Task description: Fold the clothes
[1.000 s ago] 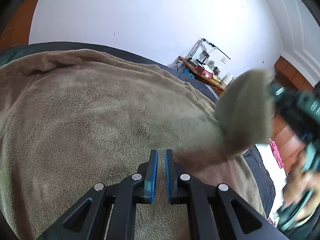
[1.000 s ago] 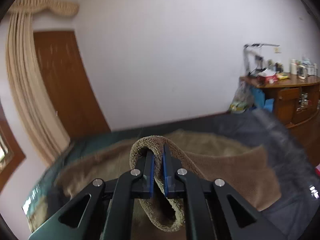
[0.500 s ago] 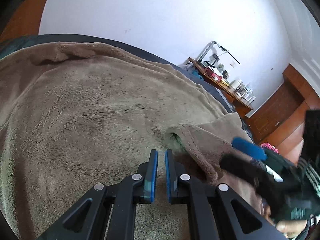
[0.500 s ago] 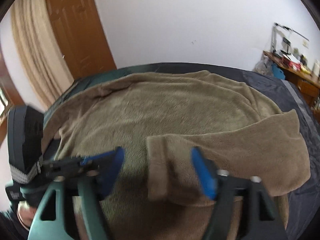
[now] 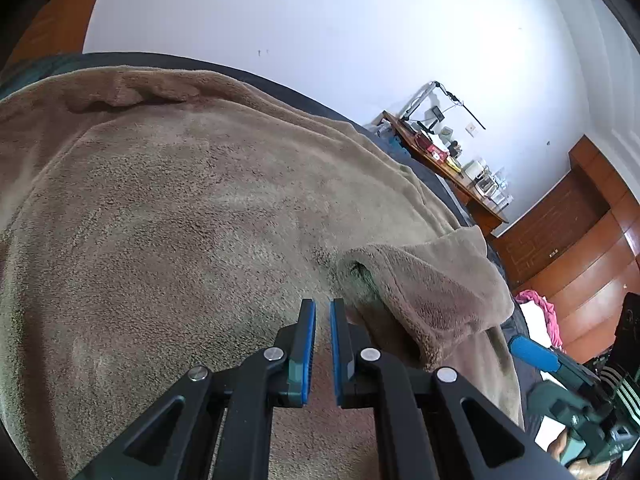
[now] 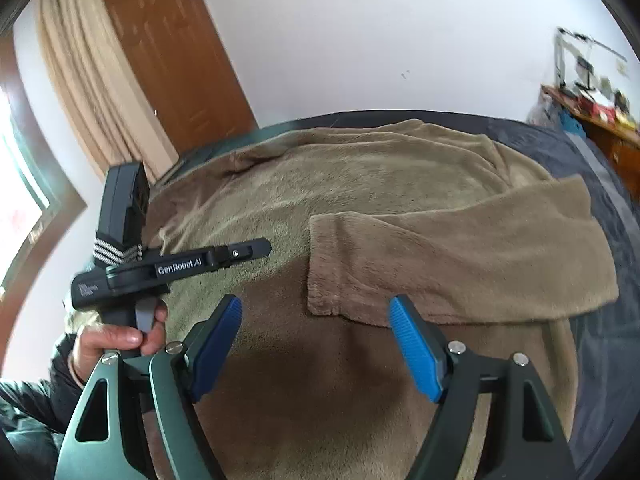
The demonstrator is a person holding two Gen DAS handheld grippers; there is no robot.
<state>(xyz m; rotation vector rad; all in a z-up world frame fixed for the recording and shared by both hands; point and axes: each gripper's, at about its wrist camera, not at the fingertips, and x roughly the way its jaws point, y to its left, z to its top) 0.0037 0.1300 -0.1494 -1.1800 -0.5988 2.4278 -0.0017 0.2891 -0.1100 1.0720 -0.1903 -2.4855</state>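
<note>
A large brown fleece garment (image 5: 180, 216) lies spread flat on a dark bed; it fills the right wrist view too (image 6: 360, 184). Its right sleeve (image 6: 460, 256) is folded across the body, with the cuff (image 5: 360, 276) lying open near the middle. My left gripper (image 5: 322, 312) is shut and empty, hovering low over the fleece just left of the cuff; it shows from the side in the right wrist view (image 6: 256, 248). My right gripper (image 6: 316, 312) is open and empty, just short of the cuff edge. One blue pad of it shows in the left wrist view (image 5: 534, 354).
The dark bedcover (image 6: 608, 184) shows around the garment at the right. A cluttered wooden desk (image 5: 448, 164) stands against the far wall, with wooden cabinets (image 5: 580, 248) at right. A door (image 6: 176, 52) and curtain (image 6: 84, 80) are at left. A pink cloth (image 5: 544, 312) lies beside the bed.
My right gripper carried the sleeve over the body, opened and let it drop, then drew back. The sleeve now lies folded across the garment. My left gripper stayed shut and nearly still.
</note>
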